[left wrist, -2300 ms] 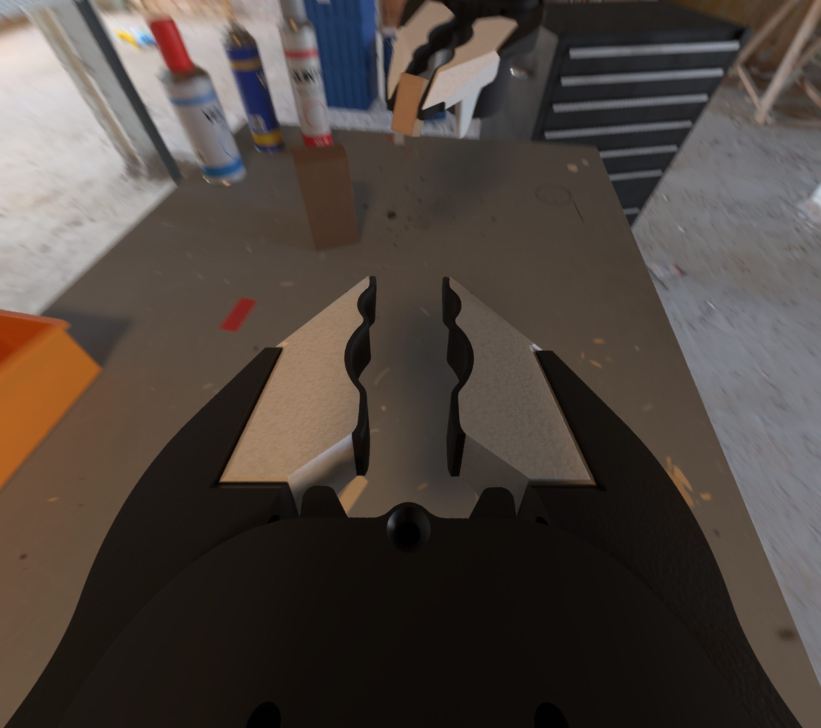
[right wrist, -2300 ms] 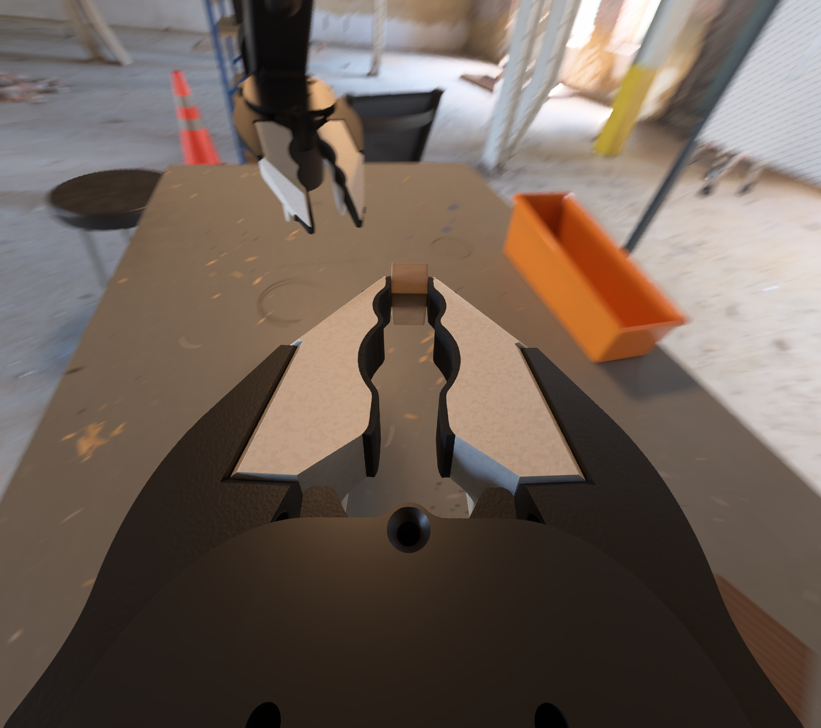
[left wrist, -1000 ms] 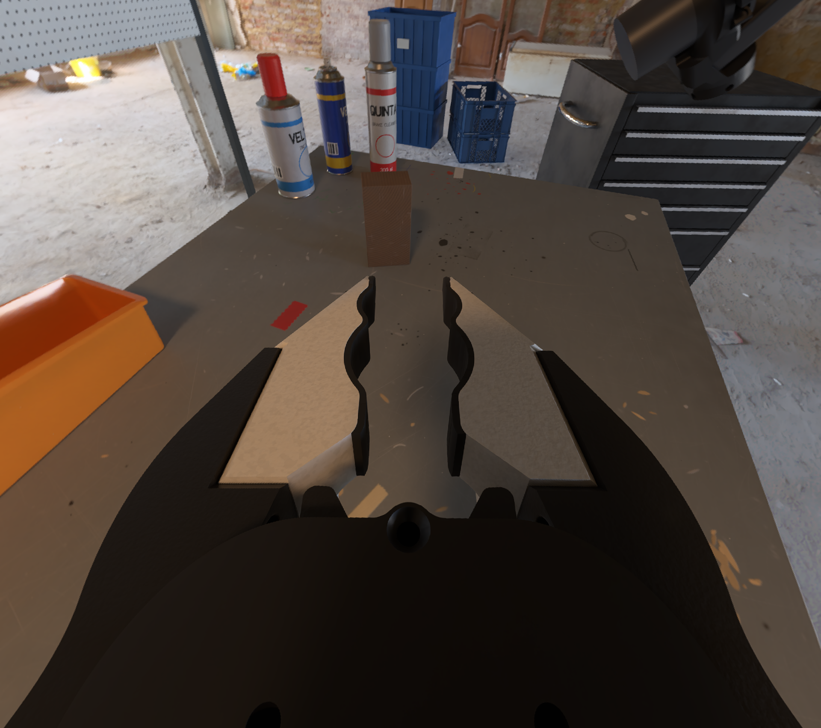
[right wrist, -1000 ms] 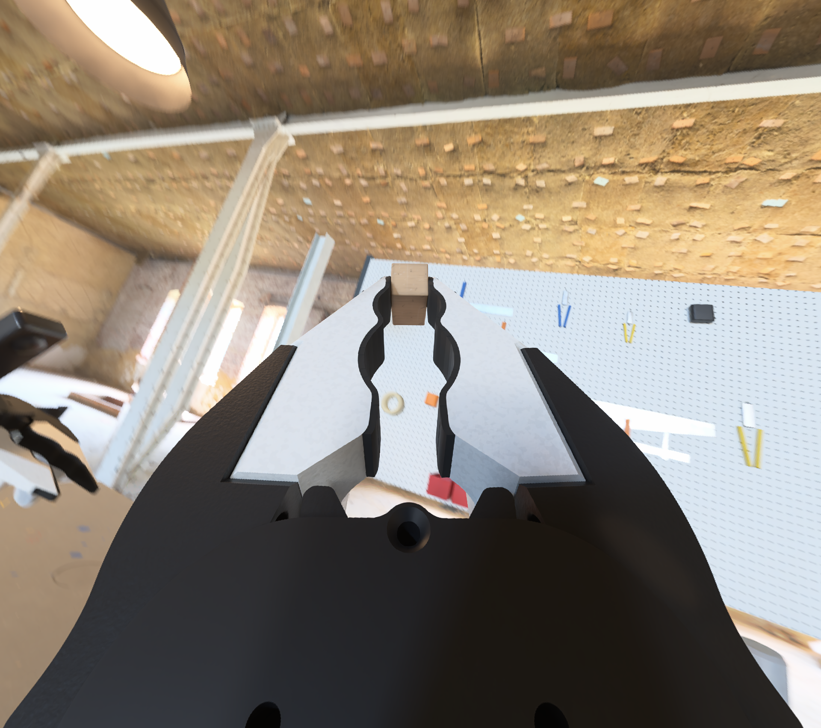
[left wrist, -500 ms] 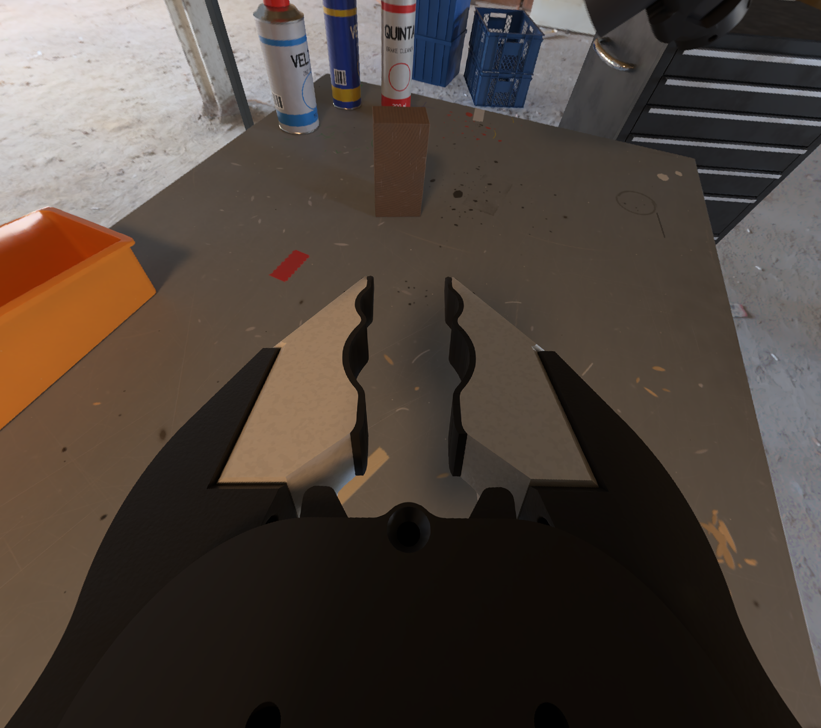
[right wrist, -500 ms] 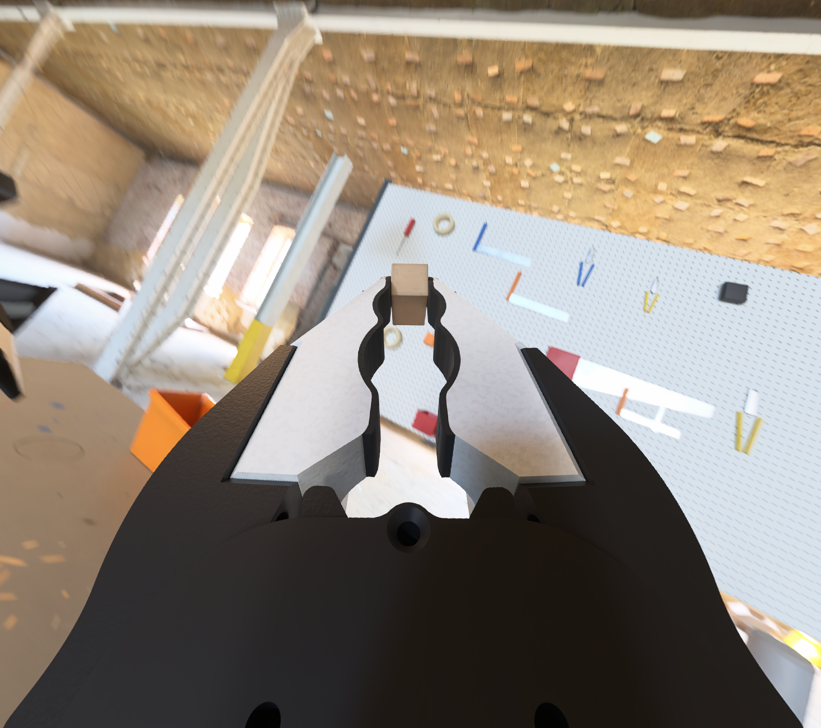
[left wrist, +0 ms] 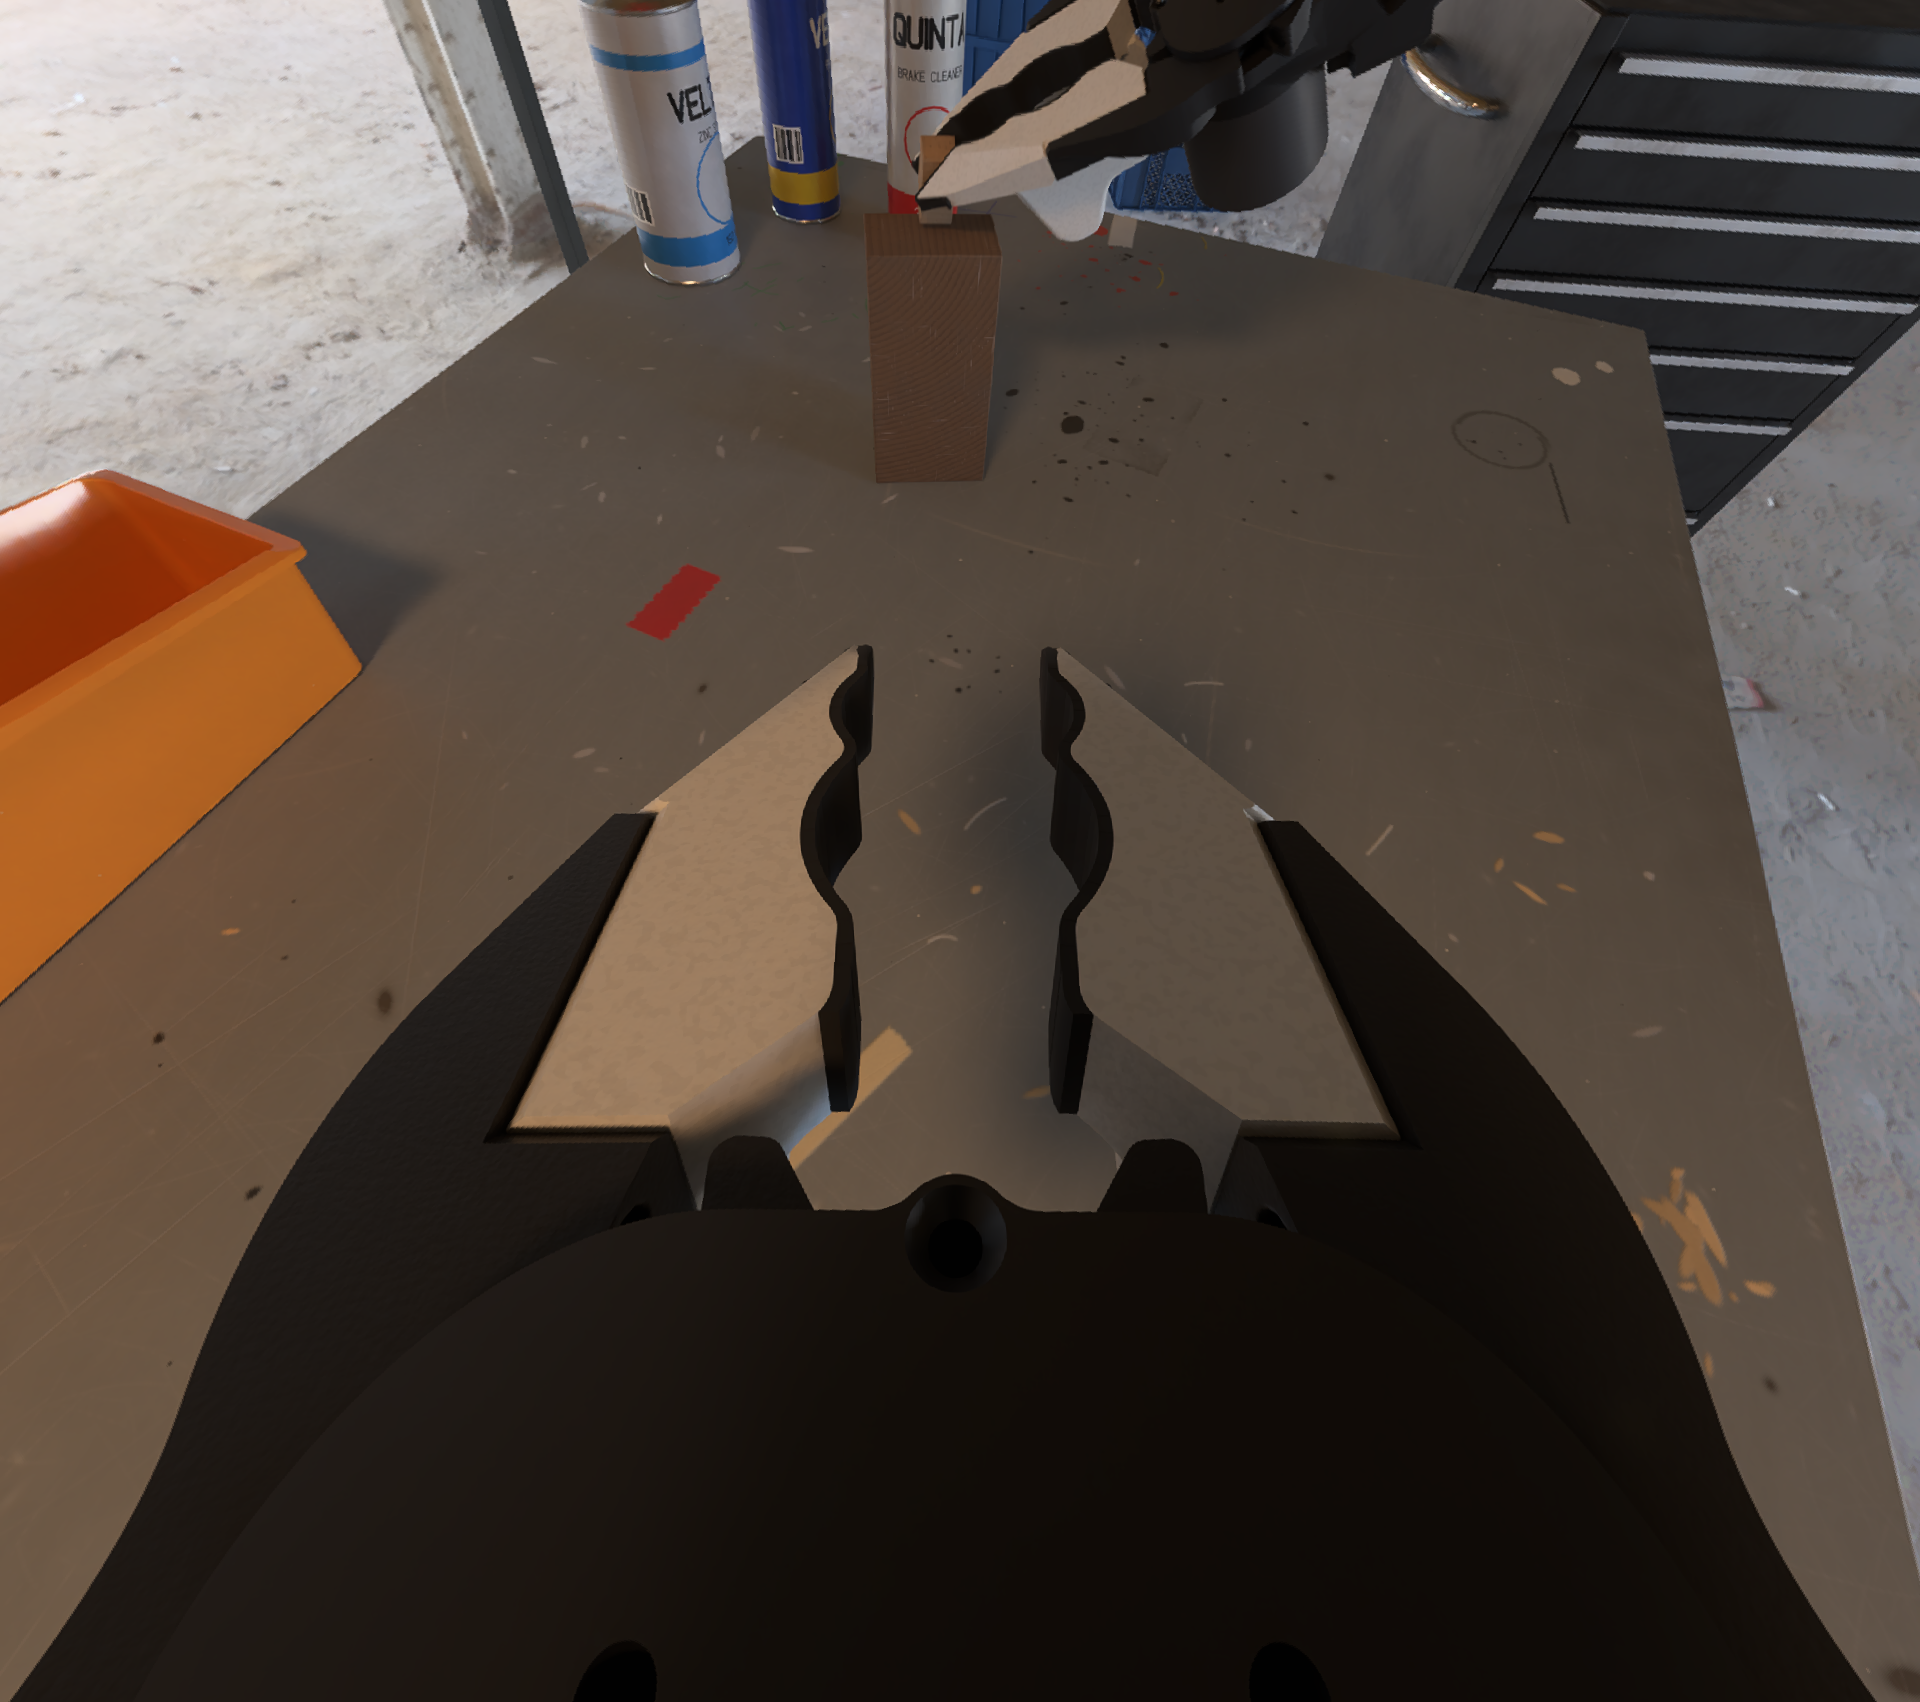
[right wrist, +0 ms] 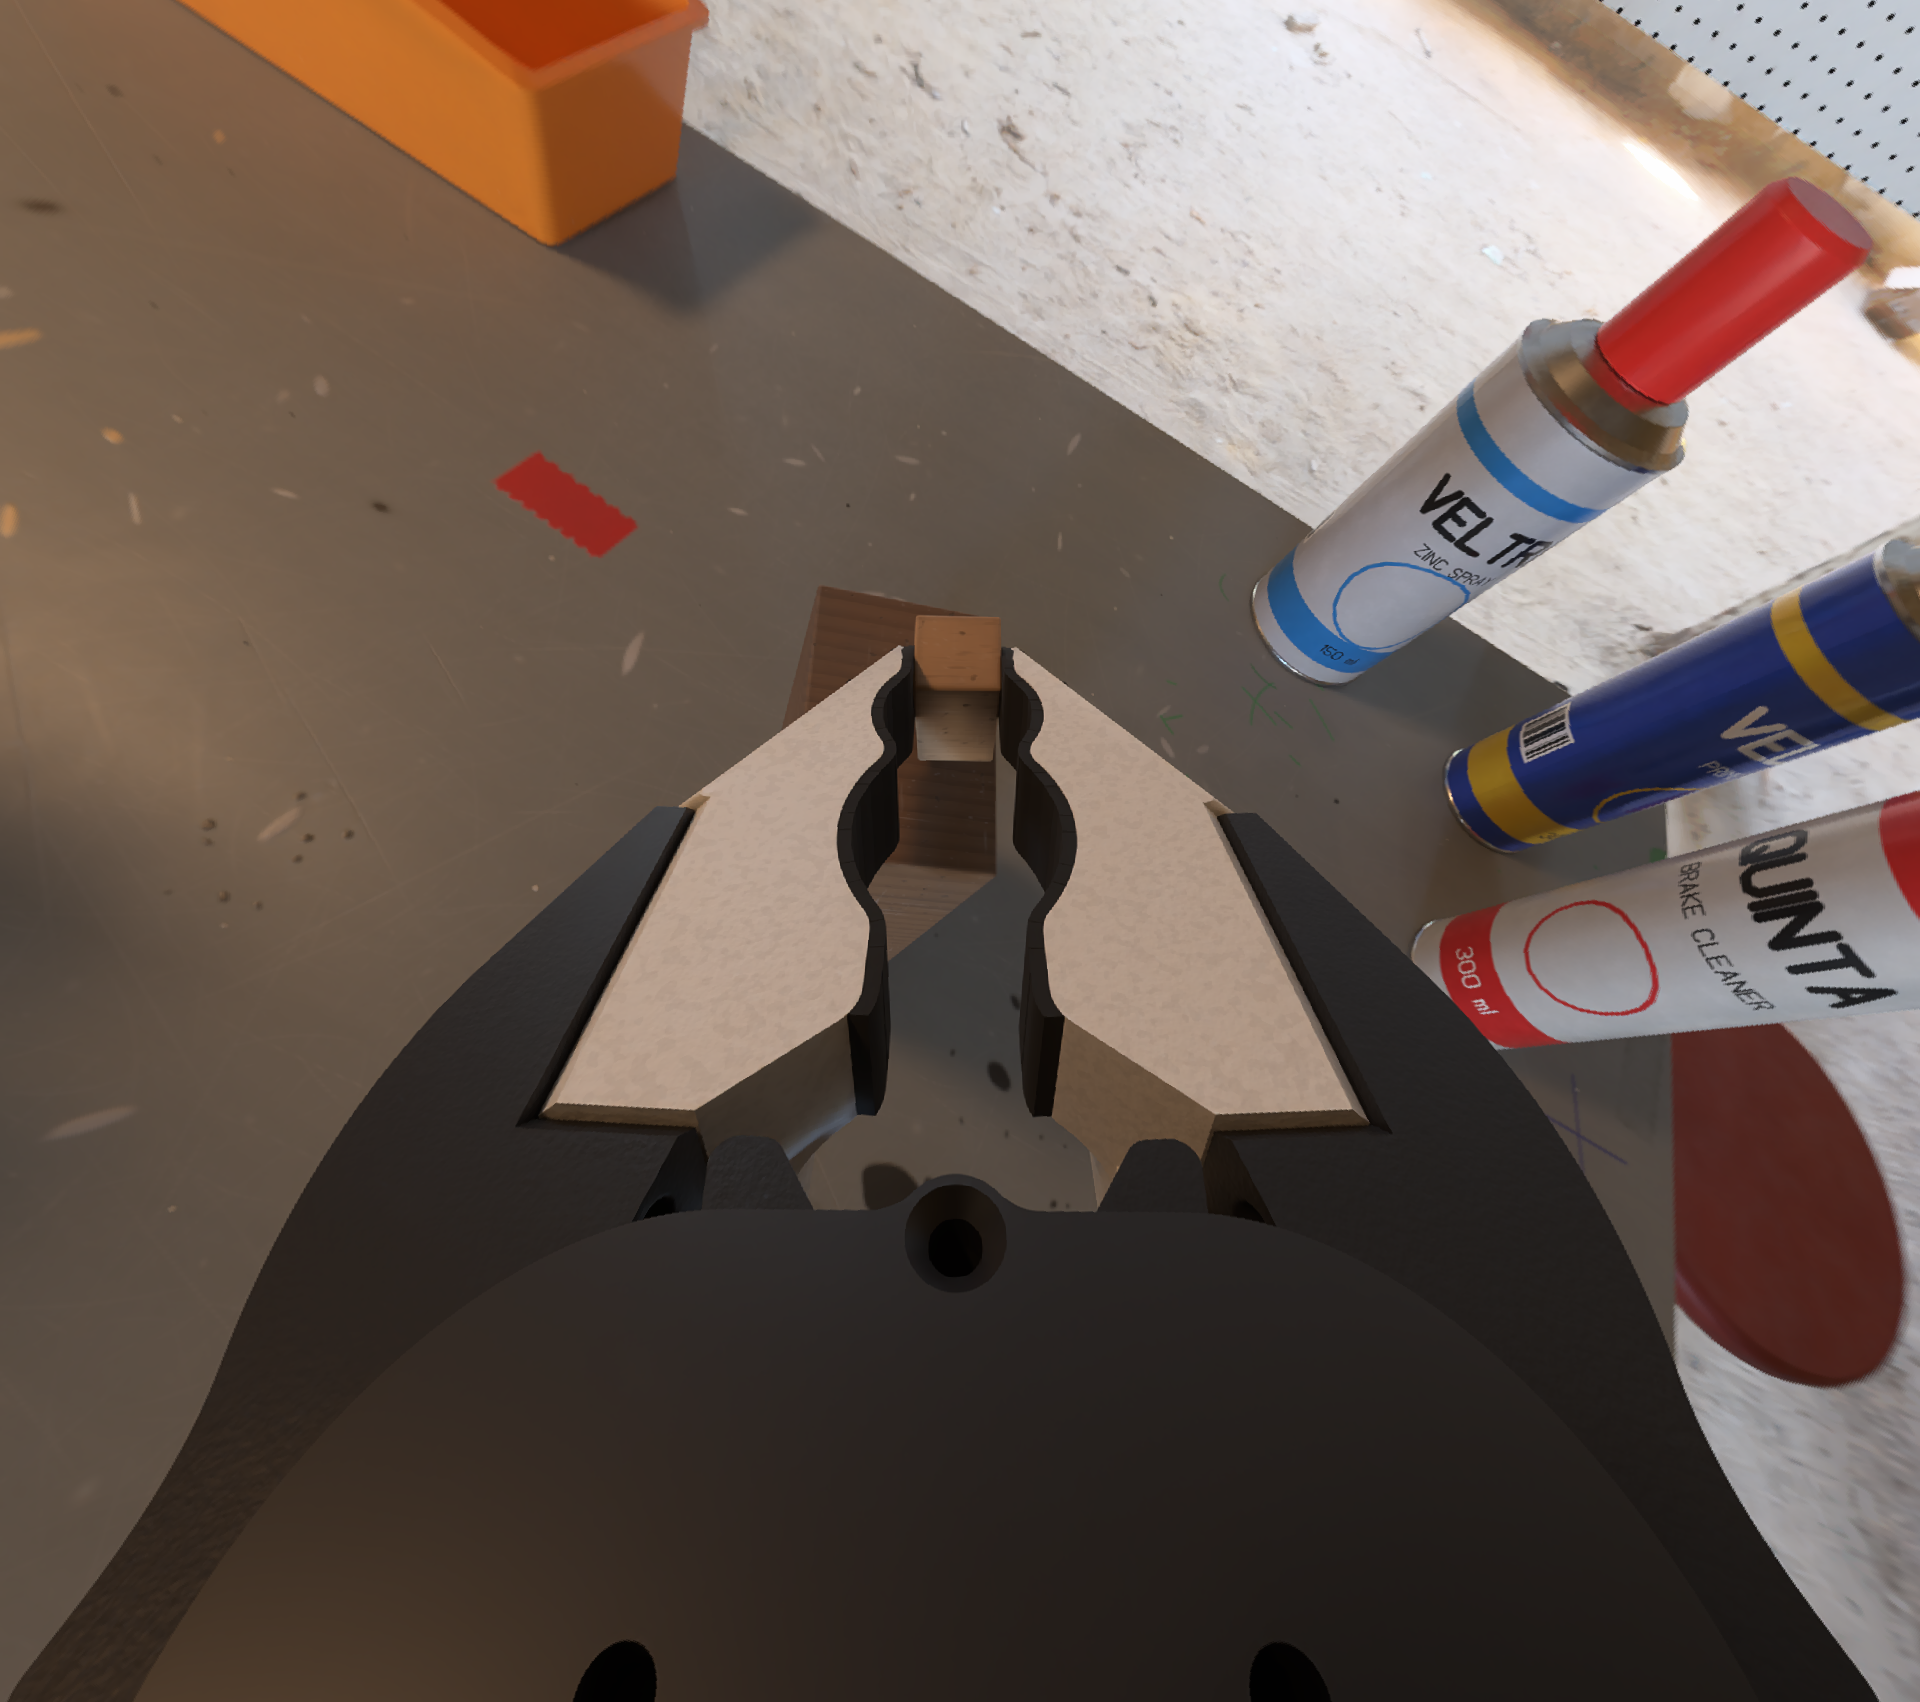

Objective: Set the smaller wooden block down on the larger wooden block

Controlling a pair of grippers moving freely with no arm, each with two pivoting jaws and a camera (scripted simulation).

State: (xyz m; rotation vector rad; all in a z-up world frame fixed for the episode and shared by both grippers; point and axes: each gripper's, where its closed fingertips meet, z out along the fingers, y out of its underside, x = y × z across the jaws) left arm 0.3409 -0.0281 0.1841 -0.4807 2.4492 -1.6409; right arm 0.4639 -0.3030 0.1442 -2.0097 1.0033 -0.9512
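Since half a second ago, the right hand-held gripper (right wrist: 957, 665) has been swung down from facing the pegboard wall and ceiling to a steep downward tilt over the table (right wrist: 312, 717); in the left wrist view it is now seen at the far end of the table (left wrist: 1299, 613), where only part of its body showed before. The smaller wooden block (right wrist: 957, 653), pale tan, is pinched between the tips of its fingers (right wrist: 800, 831). In the left wrist view the smaller wooden block (left wrist: 936, 153) is seen just above the top face of the larger wooden block (left wrist: 931, 364); whether the two touch cannot be told. The larger wooden block (right wrist: 940, 821), dark brown, stands upright on the table near its far end. The left hand-held gripper (left wrist: 955, 665) is held well back from both blocks, its fingers spread with nothing between them. Three spray cans stand in a row behind the larger block: a red-capped can (left wrist: 655, 83), a blue can (left wrist: 795, 63) and a red-and-white can (left wrist: 923, 31). An orange bin (left wrist: 125, 696) is set at the table's left edge, and a red tape strip (left wrist: 674, 602) lies on the surface.
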